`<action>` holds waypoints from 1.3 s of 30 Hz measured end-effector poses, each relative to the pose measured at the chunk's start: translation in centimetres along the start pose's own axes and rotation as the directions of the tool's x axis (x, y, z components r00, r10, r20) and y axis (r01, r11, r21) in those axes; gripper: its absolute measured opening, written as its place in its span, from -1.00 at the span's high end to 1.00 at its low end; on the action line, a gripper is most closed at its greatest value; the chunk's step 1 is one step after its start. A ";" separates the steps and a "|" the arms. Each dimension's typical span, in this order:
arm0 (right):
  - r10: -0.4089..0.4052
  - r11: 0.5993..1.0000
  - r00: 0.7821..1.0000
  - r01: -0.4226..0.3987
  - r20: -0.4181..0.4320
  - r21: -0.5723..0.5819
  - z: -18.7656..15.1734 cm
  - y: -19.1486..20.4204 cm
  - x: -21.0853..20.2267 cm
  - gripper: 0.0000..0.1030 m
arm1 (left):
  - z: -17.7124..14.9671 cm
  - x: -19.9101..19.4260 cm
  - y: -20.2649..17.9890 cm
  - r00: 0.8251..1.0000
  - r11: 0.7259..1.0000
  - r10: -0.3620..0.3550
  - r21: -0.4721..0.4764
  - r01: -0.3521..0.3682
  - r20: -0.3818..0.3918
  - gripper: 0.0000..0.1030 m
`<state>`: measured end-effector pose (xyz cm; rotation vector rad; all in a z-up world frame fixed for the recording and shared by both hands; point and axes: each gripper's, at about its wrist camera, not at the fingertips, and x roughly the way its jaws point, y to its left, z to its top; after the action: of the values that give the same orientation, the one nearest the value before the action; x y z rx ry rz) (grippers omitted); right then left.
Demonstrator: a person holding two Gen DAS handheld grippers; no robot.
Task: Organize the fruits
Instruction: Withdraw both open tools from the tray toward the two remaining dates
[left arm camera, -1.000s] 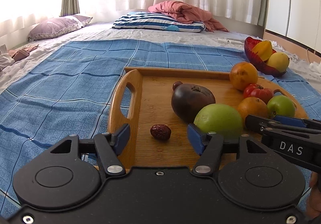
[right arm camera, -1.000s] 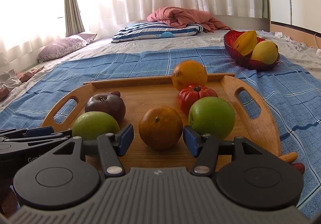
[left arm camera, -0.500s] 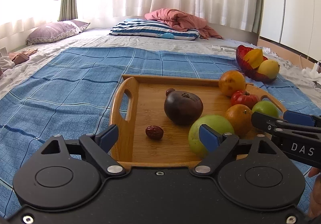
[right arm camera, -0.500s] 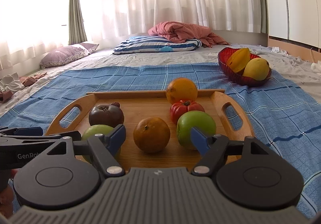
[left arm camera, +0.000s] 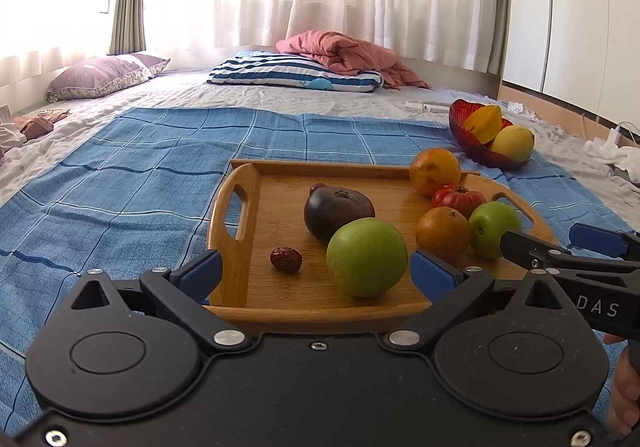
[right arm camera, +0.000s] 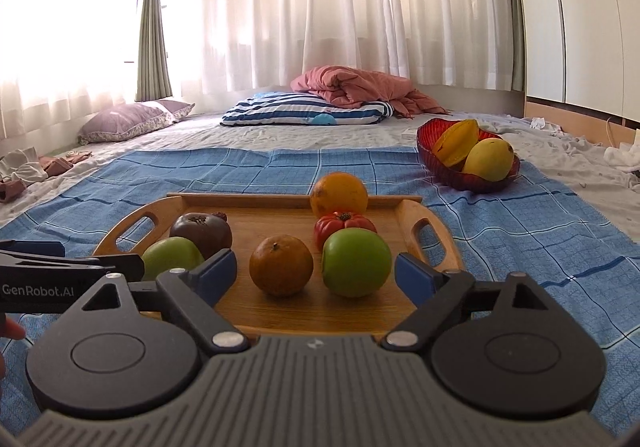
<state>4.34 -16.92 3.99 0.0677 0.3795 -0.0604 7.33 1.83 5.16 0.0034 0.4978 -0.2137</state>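
Note:
A wooden tray [left arm camera: 240, 231] [right arm camera: 428, 243] lies on the blue checked cloth. It holds a large green fruit [left arm camera: 366, 262] [right arm camera: 170, 255], a dark purple fruit [left arm camera: 336, 209] [right arm camera: 200, 233], a red date [left arm camera: 285, 259], two oranges [left arm camera: 442, 233] [left arm camera: 435, 171] [right arm camera: 281, 265], a ribbed tomato [left arm camera: 456, 198] [right arm camera: 344, 225] and a green apple [left arm camera: 494, 229] [right arm camera: 356, 262]. My left gripper [left arm camera: 316, 273] hangs before the tray's near edge, its jaws opening, nothing between the pads. My right gripper [right arm camera: 316, 273] stands likewise, jaws opening and empty.
A red glass bowl [left arm camera: 466, 135] [right arm camera: 448, 171] with a starfruit and a yellow mango sits on the cloth at the far right. Pillows and a pink blanket [right arm camera: 352, 87] lie at the back. Clothes lie at the left edge [right arm camera: 24, 175].
Both grippers have drawn back from the tray and risen a little, and both sets of jaws have spread wider. The fruits on the tray have not moved.

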 end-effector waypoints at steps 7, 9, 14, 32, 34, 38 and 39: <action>-0.023 1.000 1.000 0.022 0.007 0.017 -0.8 -1.5 -0.7 -0.95 | -0.5 -0.8 -1.3 1.000 0.999 -0.029 0.015 0.029 0.003 -0.98; -0.028 0.999 1.000 0.028 0.009 0.018 -1.0 -2.0 -1.0 -0.96 | -0.6 -1.0 -1.8 0.999 0.999 -0.037 0.017 0.037 0.005 -0.99; -0.045 0.999 0.999 0.045 0.006 -0.007 -1.8 -3.2 -1.4 -1.00 | -1.1 -1.2 -2.9 0.998 0.998 -0.060 0.021 0.060 -0.001 -0.99; -0.133 0.990 0.991 0.131 -0.026 -0.053 -4.2 -6.0 -1.7 -1.00 | -3.7 -0.7 -7.4 0.987 0.985 -0.156 0.066 0.159 -0.042 -0.99; -0.140 0.988 0.990 0.138 -0.029 -0.065 -4.4 -6.3 -1.7 -1.00 | -3.9 -0.5 -7.8 0.985 0.983 -0.165 0.071 0.168 -0.051 -0.99; -0.154 0.986 0.987 0.151 -0.040 -0.068 -4.6 -6.9 -1.7 -1.00 | -4.2 -0.1 -8.9 0.984 0.981 -0.169 0.090 0.174 -0.063 -0.99; -0.157 0.986 0.987 0.154 -0.043 -0.068 -4.7 -7.1 -1.7 -1.00 | -4.2 0.1 -9.1 0.983 0.980 -0.169 0.093 0.175 -0.067 -0.99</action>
<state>0.54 -23.58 -0.08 -0.0241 0.4343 -0.2011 3.56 -6.83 1.83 0.0637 0.5461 -0.4087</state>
